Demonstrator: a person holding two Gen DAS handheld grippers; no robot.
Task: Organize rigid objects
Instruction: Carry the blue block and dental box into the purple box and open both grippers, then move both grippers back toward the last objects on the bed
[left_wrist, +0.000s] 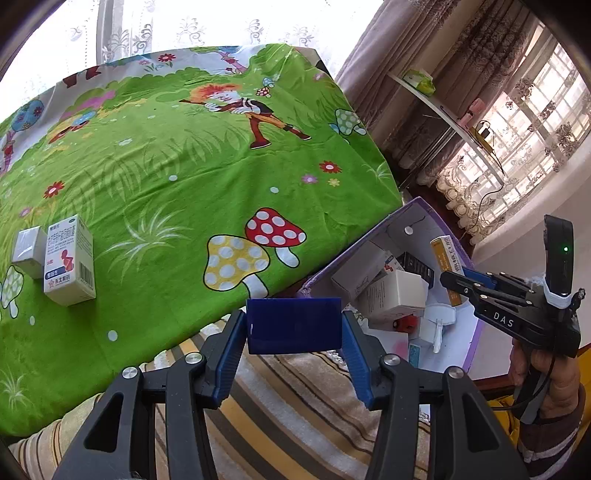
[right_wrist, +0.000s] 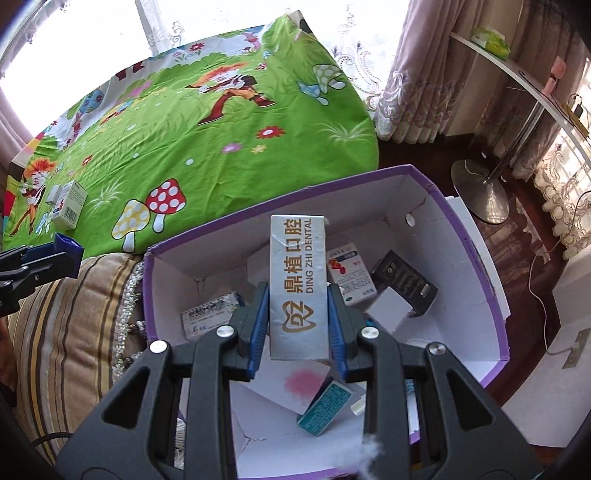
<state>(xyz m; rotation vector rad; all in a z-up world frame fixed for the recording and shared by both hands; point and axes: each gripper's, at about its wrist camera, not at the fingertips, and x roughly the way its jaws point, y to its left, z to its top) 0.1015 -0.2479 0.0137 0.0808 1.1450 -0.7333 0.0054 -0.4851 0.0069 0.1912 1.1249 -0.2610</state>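
My left gripper (left_wrist: 293, 326) is shut on a dark blue box (left_wrist: 293, 325), held over the striped cushion (left_wrist: 295, 398) beside the bed's edge. My right gripper (right_wrist: 298, 317) is shut on a tall grey "Ding Zhi Dental" box (right_wrist: 298, 284), held upright over the open purple storage box (right_wrist: 491, 295). That purple box (left_wrist: 476, 332) holds several small medicine boxes. A white medicine box (left_wrist: 70, 260) and a small grey box (left_wrist: 27, 249) stand on the green cartoon bedspread (left_wrist: 184, 166) at the left; they also show in the right wrist view (right_wrist: 70, 208).
The right gripper (left_wrist: 461, 284) with the hand holding it shows at the right of the left wrist view. The left gripper (right_wrist: 62, 253) shows at the left edge of the right wrist view. A white shelf (right_wrist: 535, 88) on a metal stand, curtains and cables stand to the right.
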